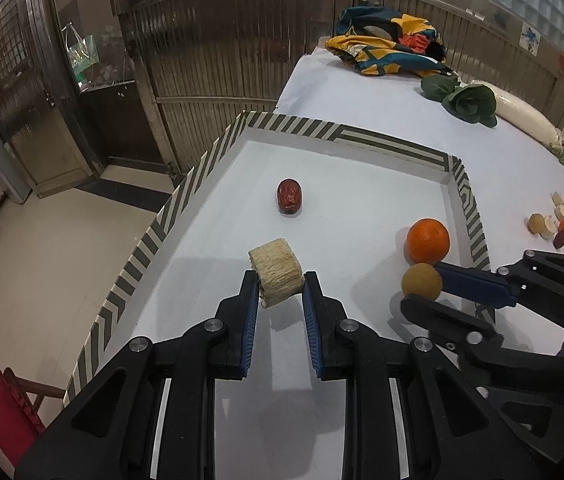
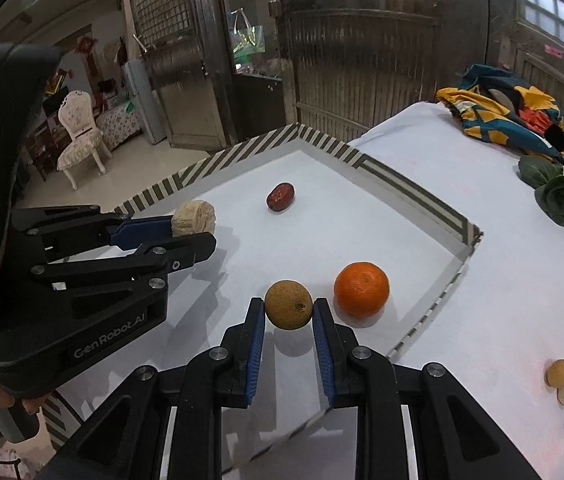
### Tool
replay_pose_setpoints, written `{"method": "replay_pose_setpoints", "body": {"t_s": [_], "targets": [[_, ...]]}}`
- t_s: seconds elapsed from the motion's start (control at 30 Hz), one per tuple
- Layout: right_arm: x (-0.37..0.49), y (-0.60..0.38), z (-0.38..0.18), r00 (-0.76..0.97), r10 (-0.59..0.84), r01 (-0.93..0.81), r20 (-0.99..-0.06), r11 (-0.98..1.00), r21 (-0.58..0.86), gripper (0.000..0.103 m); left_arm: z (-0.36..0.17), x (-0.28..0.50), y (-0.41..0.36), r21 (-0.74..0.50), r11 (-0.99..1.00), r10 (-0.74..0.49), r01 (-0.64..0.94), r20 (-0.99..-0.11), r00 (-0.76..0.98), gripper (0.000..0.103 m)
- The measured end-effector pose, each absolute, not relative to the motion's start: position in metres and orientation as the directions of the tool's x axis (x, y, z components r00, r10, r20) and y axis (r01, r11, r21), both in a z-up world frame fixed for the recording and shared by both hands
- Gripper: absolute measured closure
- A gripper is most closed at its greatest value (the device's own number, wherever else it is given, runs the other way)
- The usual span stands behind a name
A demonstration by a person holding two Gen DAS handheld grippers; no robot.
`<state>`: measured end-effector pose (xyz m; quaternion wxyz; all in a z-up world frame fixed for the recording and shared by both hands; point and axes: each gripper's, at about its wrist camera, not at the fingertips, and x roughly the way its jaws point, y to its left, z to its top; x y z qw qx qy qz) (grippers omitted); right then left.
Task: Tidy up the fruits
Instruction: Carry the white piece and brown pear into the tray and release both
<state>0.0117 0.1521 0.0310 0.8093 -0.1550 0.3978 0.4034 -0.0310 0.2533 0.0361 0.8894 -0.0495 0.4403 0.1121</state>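
My left gripper [image 1: 281, 280] is shut on a pale fibrous cut chunk [image 1: 276, 270], held just above the floor of the white tray [image 1: 346, 136] with the striped rim. In the right wrist view that left gripper [image 2: 198, 236] and its chunk [image 2: 194, 218] show at the left. My right gripper [image 2: 288, 307] is shut on a small tan round fruit [image 2: 289, 304], close above the tray beside an orange [image 2: 361, 289]. The left wrist view shows the right gripper [image 1: 426, 286], its tan fruit [image 1: 422, 282] and the orange [image 1: 428, 241]. A red date [image 1: 289, 196] lies mid-tray.
Several small fruits and cut pieces [image 1: 562, 230] lie on the white tabletop right of the tray. Leafy greens [image 1: 470, 102], a white radish [image 1: 522, 116] and a colourful cloth bag [image 1: 390, 40] sit farther back. The table's left edge drops to the floor; a red chair [image 1: 14, 408] stands below.
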Motion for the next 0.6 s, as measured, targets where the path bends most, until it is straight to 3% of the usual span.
{"method": "replay_pose_setpoints", "body": {"t_s": [0.6], "targets": [[0.019, 0.167, 0.016, 0.348, 0.492, -0.772, -0.798, 0.634, 0.054, 0.080, 0.023, -0.016, 0.262, -0.030, 0.967, 0.107, -0.251, -0.852, 0.513, 0.082]]}}
